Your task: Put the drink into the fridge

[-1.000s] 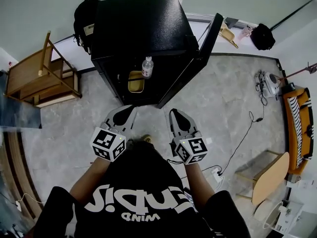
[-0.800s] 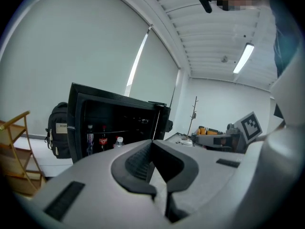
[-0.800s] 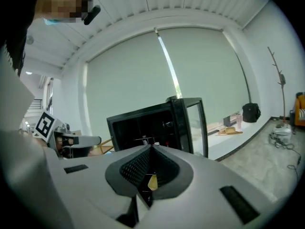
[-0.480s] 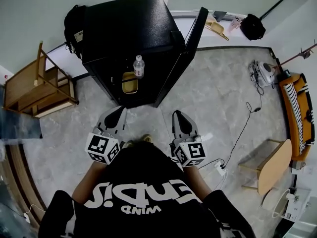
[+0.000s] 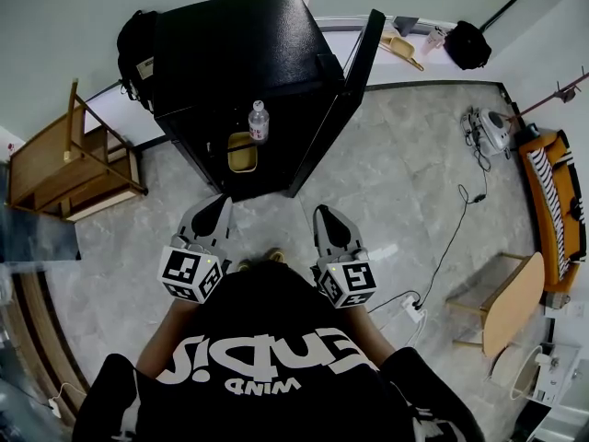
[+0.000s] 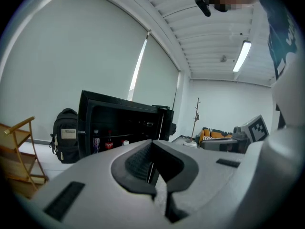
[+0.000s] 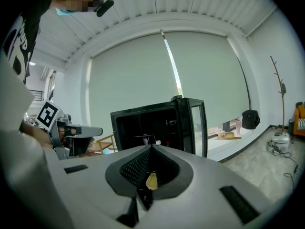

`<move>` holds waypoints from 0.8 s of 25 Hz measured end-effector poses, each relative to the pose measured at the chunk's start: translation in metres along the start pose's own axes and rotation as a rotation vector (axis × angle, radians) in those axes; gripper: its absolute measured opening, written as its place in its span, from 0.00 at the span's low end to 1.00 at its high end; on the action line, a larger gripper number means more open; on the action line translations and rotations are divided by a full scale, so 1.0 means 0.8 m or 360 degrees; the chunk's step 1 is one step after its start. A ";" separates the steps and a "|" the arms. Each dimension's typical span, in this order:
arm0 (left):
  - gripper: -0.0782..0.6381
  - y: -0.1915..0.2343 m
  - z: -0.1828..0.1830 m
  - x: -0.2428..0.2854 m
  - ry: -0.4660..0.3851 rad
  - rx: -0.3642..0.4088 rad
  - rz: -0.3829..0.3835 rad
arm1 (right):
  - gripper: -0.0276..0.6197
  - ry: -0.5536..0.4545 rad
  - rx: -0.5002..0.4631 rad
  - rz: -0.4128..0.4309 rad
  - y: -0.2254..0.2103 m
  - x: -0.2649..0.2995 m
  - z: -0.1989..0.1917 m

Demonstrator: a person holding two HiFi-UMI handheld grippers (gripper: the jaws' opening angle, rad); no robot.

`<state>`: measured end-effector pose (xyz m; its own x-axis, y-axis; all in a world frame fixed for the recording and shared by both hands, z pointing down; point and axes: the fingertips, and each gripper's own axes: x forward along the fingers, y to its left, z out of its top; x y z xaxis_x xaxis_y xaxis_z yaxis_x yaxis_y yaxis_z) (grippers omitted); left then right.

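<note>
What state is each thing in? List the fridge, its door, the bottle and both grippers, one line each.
Fridge: open, its inside facing the person.
Fridge door: wide open.
Bottle: upright inside the fridge.
Left gripper: shut, empty.
Right gripper: shut, empty.

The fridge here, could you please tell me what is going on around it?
A person stands facing the black fridge, whose door is open. A clear bottle stands upright inside it. The left gripper and right gripper are both shut, empty, and held low, short of the fridge.
</note>
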<state>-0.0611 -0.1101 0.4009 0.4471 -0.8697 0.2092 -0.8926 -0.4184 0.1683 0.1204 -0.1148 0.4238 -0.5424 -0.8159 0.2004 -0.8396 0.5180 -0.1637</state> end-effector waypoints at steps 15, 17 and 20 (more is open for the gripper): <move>0.12 0.016 -0.001 0.001 -0.0007 -0.0055 -0.0009 | 0.08 0.0039 0.0009 -0.0051 0.000 0.003 -0.009; 0.12 0.018 -0.001 0.001 -0.0010 -0.0055 -0.0013 | 0.08 0.0050 0.0013 -0.0048 0.002 0.004 -0.013; 0.12 0.021 -0.002 0.000 -0.0013 -0.0062 -0.0017 | 0.08 0.0060 0.0018 -0.0036 0.005 0.007 -0.020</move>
